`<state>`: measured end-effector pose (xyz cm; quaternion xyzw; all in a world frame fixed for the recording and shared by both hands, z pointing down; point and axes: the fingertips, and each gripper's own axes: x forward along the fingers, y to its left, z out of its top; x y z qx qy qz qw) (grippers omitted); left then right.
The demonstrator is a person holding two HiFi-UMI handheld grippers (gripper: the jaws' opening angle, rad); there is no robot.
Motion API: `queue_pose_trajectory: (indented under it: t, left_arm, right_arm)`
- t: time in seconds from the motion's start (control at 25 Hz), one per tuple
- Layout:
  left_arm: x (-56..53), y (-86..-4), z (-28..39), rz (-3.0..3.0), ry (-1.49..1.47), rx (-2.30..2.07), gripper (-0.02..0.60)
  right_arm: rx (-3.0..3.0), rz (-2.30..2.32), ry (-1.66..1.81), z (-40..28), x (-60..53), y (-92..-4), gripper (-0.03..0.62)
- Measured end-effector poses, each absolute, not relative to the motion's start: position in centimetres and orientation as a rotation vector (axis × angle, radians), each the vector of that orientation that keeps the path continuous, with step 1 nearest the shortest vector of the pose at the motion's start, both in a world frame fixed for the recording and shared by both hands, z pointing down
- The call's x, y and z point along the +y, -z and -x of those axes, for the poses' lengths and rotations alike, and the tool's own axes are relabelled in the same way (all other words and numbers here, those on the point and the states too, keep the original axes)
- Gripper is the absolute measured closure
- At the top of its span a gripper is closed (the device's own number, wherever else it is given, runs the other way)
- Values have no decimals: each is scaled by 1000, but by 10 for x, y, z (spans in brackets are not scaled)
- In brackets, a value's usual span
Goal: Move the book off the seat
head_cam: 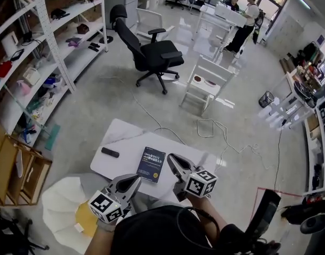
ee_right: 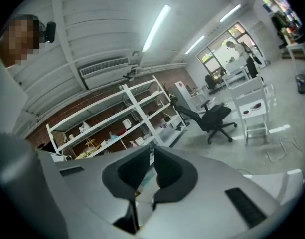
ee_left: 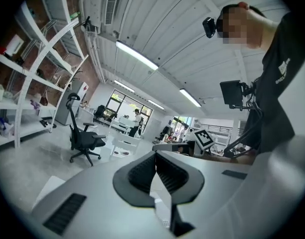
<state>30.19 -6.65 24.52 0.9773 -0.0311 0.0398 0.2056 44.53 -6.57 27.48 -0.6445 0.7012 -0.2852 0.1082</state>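
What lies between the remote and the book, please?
Nothing: the head view shows only bare white table between the remote and the book.

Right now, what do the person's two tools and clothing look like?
The left tool and right tool both have smooth grey shells, with black ribbed pads lining the jaws. Each carries a white cube printed with black square markers. The person wears a black top with pale print on the chest.
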Motion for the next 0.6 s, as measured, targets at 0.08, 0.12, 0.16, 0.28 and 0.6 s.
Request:
queue_pose_trajectory:
  t: [0.08, 0.12, 0.16, 0.28, 0.6]
  left_arm:
    - [-70, -231, -303, -2760, -93, -76, 575]
    - [-71, -224, -303, -2777, -85, -71, 575]
    - [-73, -218, -303, -2791, -78, -68, 575]
    - [-76, -201, -304, -2820, -49, -58, 575]
    - [-67, -163, -305, -2857, 28, -26, 577]
  right_arm:
    - [2137, 1881, 746, -434, -68, -247, 557]
    - [2167, 1871, 700, -429, -69, -234, 557]
    - [2193, 1859, 657, -424, -71, -222, 557]
    - [2255, 1800, 556, -409, -72, -192, 557]
    - [2372, 1743, 389, -388, -57, -155, 557]
